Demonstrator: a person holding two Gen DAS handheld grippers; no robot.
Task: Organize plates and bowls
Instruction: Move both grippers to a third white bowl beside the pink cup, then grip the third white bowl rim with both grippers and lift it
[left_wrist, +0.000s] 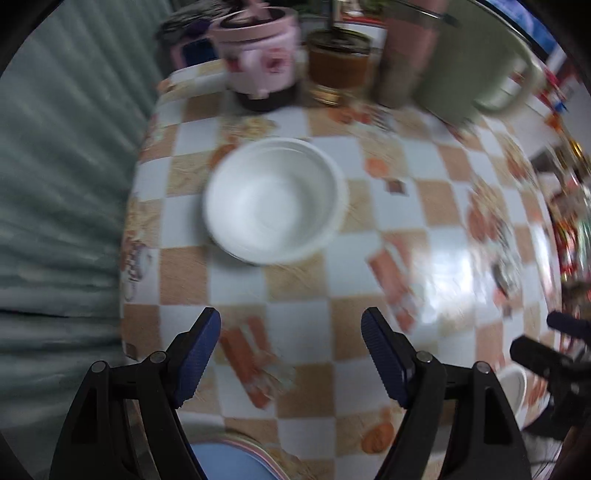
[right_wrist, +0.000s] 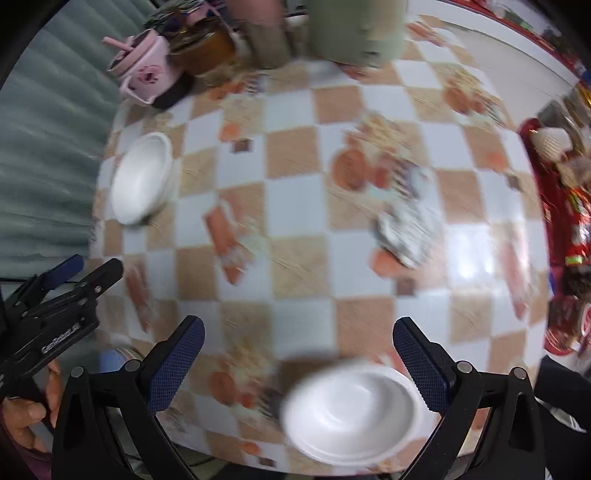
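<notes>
Hovering over the checkered counter (left_wrist: 369, 206), the left tool (left_wrist: 291, 325) has its jaws wide with nothing between them, pointing at a white bowl (left_wrist: 273, 201) near the far left edge. Over on the right, the right tool (right_wrist: 298, 334) also gapes wide and empty, a second white bowl (right_wrist: 351, 410) sitting on the counter's near edge, just beside its right finger (right_wrist: 421, 365).

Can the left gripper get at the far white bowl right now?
Probably yes: the left gripper has open, empty jaws, and only bare tablecloth lies between them and the white bowl.
</notes>
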